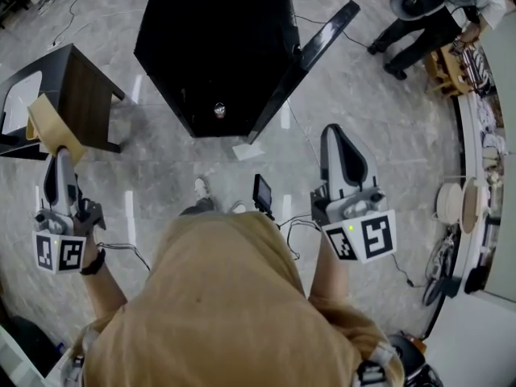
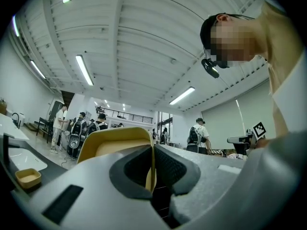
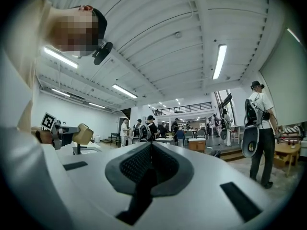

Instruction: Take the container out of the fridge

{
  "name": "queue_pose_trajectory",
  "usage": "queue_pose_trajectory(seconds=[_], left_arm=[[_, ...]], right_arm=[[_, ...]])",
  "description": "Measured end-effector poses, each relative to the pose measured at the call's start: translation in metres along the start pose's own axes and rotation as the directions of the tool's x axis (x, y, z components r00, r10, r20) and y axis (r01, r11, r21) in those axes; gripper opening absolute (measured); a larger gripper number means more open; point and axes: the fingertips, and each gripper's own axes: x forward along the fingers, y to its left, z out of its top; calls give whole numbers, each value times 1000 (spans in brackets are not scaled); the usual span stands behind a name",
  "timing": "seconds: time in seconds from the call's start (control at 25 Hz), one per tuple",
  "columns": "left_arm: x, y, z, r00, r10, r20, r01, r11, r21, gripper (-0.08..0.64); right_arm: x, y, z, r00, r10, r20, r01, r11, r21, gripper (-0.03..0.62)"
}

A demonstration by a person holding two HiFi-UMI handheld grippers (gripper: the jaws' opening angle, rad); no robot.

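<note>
Tan container (image 2: pixel 115 140) sits pinched by its wall in the clenched left gripper (image 2: pixel 153 152).

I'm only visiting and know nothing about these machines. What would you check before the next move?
1. Left claw clamped on the wall of the tan plastic container: ok.
2. Container out of the black box-shaped fridge: ok, it is held off to the left, away from the fridge.
3. Right claw free: ok, shut with nothing in it.
4. Black fridge door closed: not ok, it stands open.
5. Container empty: cannot tell, since only part of its inside shows.
6. Dark wooden side table ready as a set-down spot: cannot tell.
</note>
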Motion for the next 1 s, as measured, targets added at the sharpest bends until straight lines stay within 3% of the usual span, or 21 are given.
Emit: queue_pose_trajectory(seconds=[0.64,1.0], left_arm=[[-1,8,3,1000,14,22,-14,1000,17,18],[-13,19,23,996,61,58,-63,998,20,18]], right_arm=[[3,-10,3,999,-37,17,37,999,-14,2],[-7,-15,10,997,-77,19,77,997,-1,2]])
